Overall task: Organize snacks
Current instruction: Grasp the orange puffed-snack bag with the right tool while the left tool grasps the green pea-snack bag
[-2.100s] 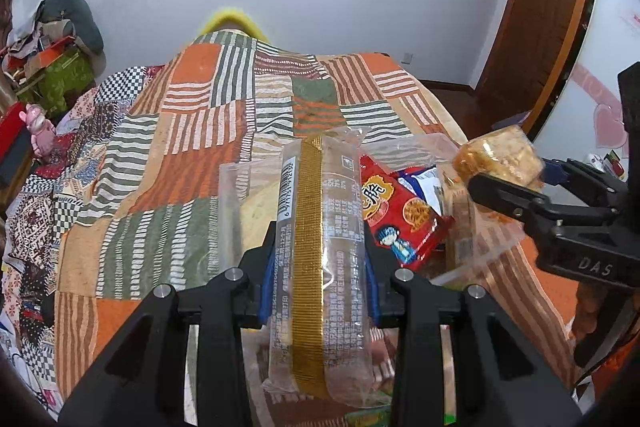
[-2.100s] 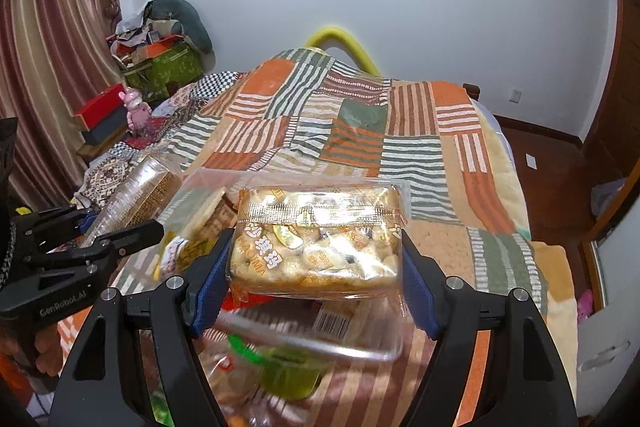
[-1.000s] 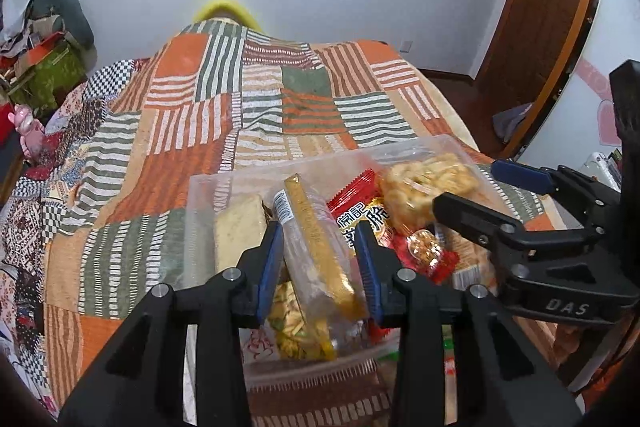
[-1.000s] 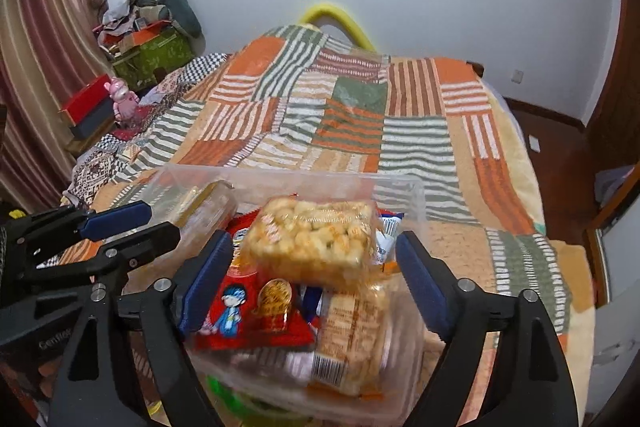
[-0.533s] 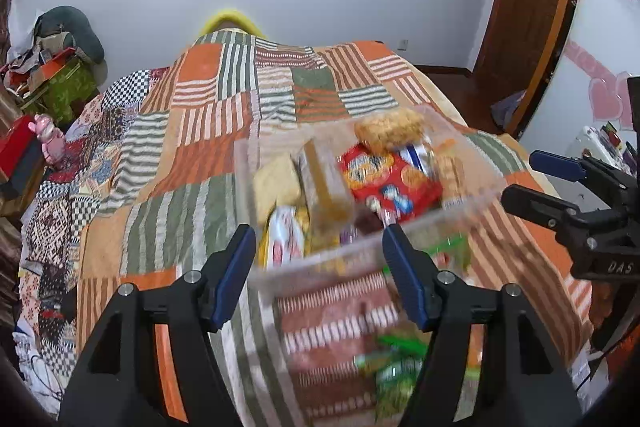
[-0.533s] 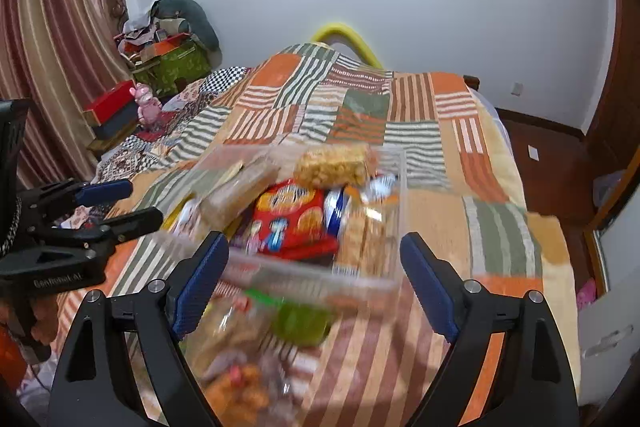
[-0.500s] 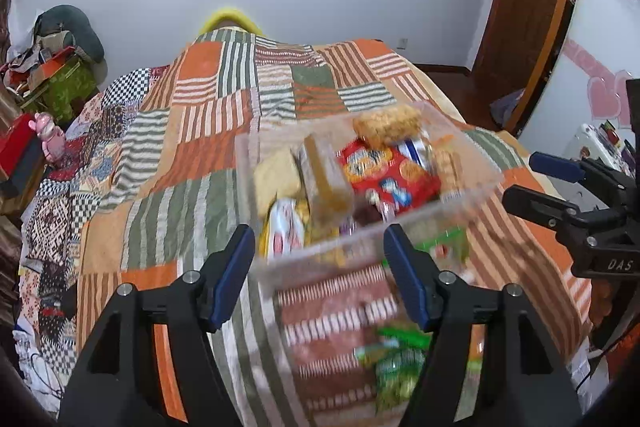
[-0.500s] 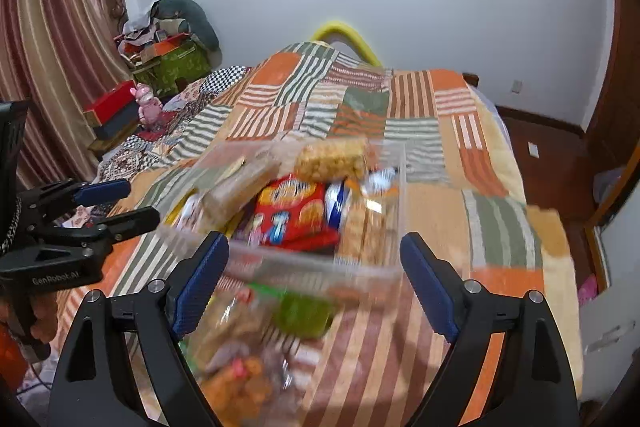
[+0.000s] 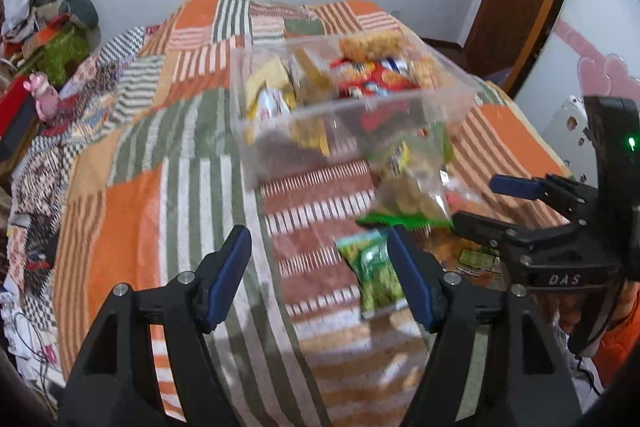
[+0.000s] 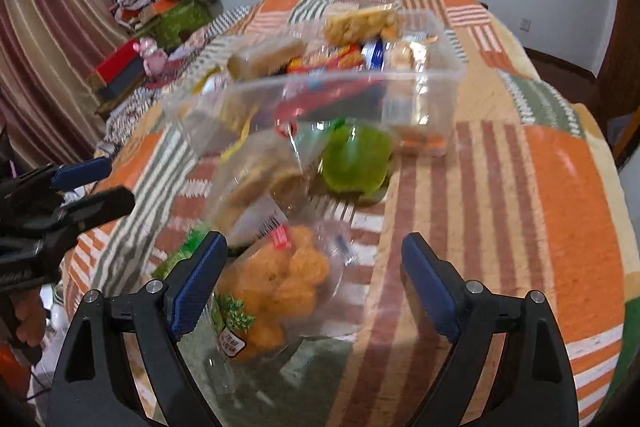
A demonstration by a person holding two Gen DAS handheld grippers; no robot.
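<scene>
Left wrist view: your left claw (image 9: 320,275) is spread wide, gripping nothing. A clear rigid plastic bin (image 9: 352,119) packed with snack packs sits on the patchwork bed quilt (image 9: 132,187). A crinkly green bag (image 9: 374,275) lies just beside your right finger.

Right wrist view: your right claw (image 10: 316,283) is spread wide too, empty. A clear bag of orange puffs (image 10: 276,283) lies between the fingers, near the bin (image 10: 424,103).
</scene>
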